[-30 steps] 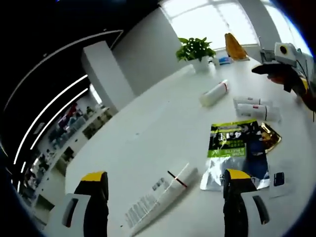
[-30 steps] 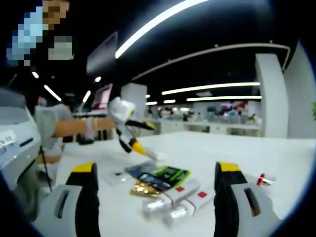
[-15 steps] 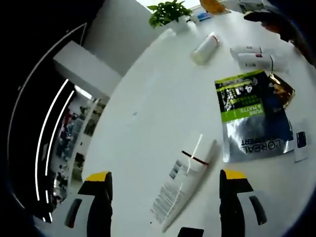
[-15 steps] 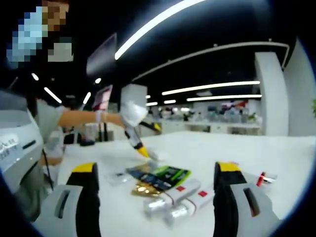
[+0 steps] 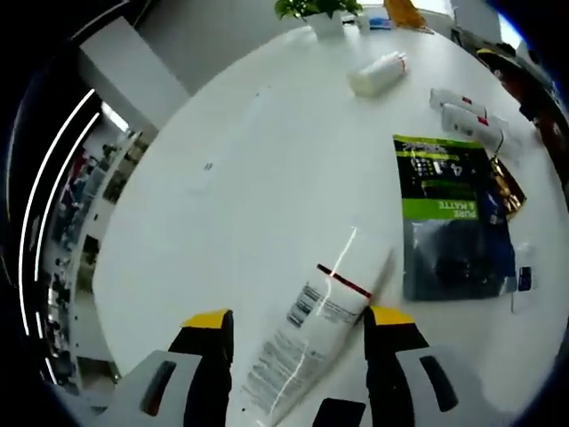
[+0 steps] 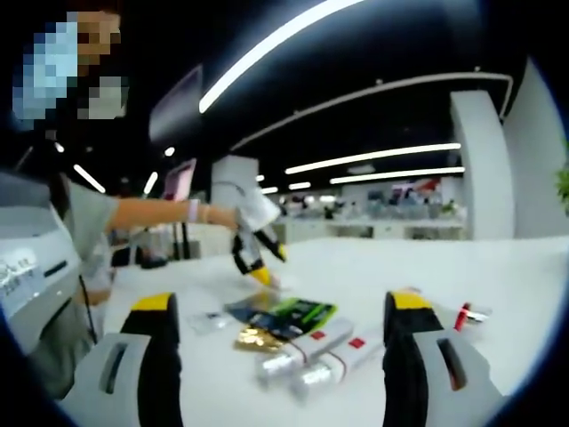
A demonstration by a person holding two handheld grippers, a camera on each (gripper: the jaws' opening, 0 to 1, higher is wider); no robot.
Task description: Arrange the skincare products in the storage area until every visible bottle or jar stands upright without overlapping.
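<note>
Between the left gripper (image 5: 296, 322)'s spread jaws, a lying white tube (image 5: 313, 331), seemingly untouched.

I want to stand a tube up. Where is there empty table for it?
The wide bare table between the barcode tube, the far tube and the potted plant is free. It is crowded around the green sachet and the paired tubes.

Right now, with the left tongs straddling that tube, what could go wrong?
The white tube lies flat and slanted between the open left tongs, so closing may skew it or pinch its soft body. Its cap end lies close to the L'Oreal sachet, which could get nudged toward the small tubes.
</note>
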